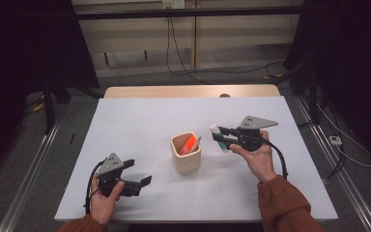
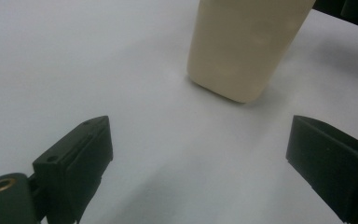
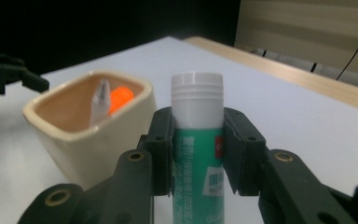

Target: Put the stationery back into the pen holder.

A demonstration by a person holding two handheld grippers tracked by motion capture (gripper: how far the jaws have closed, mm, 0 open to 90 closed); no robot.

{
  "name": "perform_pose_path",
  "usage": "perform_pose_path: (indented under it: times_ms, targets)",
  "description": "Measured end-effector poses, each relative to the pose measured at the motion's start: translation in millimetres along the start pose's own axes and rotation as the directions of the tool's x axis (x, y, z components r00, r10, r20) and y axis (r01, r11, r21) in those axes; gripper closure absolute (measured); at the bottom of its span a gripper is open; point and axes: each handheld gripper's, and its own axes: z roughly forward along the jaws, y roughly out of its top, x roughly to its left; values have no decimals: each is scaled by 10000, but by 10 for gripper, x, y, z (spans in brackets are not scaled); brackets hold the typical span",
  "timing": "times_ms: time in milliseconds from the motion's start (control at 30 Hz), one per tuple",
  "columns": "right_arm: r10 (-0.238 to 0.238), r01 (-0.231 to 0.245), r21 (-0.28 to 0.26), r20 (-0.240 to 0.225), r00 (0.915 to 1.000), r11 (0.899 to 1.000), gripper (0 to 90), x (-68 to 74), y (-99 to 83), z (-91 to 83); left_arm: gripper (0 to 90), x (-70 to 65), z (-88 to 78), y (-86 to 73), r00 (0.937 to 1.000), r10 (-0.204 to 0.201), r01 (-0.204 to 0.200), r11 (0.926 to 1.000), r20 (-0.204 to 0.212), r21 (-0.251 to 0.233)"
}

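Left gripper (image 1: 145, 181): near-left part of the white table (image 1: 125, 125), resting low, jaws spread wide with nothing between them, aimed toward the cup.

Cup (image 1: 186, 153): cream, squarish with rounded corners, upright at the middle of the table. Holds an orange marker (image 1: 188, 144) and a pale pen (image 3: 100, 100), both leaning inside. Looks like glazed pottery, so probably heavy enough to stay put and likely to chip if knocked.

Glue stick (image 3: 198, 140): green label, white ribbed cap. Held off the table just right of the cup, at about rim height. Long axis runs along the tube; in the right gripper view it stands upright between the pads with the cap end uppermost, and from above the cap end tilts toward the far left. Judged light, rigid, smooth plastic that may slip or twist; best held across the labelled barrel, below the cap, as now.

Right gripper (image 1: 221, 137): right of centre, jaws clamped on the glue stick's barrel.
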Motion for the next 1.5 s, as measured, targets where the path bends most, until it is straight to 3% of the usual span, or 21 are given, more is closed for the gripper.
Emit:
perform_pose_path:
  times_ms: [367,567,733,1033,1267,1500]
  targets:
    - [-126,101,-1298,-185,9997,9915,663,93,222,-138,69,8,1,0,10000,-44,44,10000,-18,3]
    - [55,-90,-1927,-186,9998,9812,663,196,317,-168,69,7,4,3,10000,13,-13,10000,-1,42]
    - [-331,243,-2536,-307,9990,9670,663,322,405,-139,69,13,5,2,10000,-24,24,10000,27,38]
    - [-548,307,-2718,-814,9952,9619,663,492,522,1,53,46,-26,-7,9988,-324,317,9993,-369,-178]
    - [-647,281,-2523,-1380,9883,9672,662,642,537,220,53,48,-26,-8,9990,-333,329,9993,-286,-161]
    - [-550,183,-2383,-1485,9874,9710,662,736,475,450,53,46,-27,-7,9992,-316,312,9994,-251,-159]
